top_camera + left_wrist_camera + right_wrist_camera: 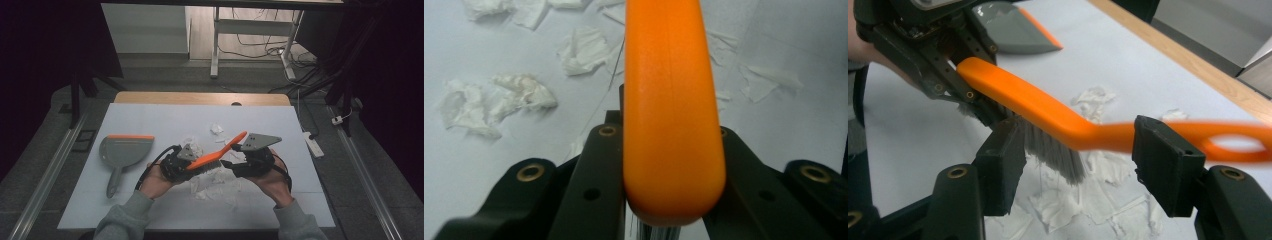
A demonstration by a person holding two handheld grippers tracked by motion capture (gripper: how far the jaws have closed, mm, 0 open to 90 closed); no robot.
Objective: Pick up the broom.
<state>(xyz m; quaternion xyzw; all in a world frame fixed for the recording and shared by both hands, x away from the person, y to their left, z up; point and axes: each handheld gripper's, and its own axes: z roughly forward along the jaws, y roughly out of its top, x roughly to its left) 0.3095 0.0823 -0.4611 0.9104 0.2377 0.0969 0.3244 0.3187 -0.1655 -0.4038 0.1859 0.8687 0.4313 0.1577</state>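
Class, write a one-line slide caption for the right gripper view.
Left gripper clamps the orange brush above torn paper scraps; right gripper open.

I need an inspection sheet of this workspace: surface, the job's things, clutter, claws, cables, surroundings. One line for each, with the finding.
Surface: white table top with a wooden far edge.
Job's things: orange brush with grey bristles, held above the table; grey dustpan with an orange lip lies flat at the left, apart from the hands.
Clutter: torn white paper scraps spread near the table's middle and front.
Claws: left claw is shut on the brush's head end; right claw is open, its jaws on either side of the handle, pads not pressing.
Cables: a black cable trails from the left claw; loose cables lie on the floor behind.
Surroundings: white desk legs, white power strip, dark room.
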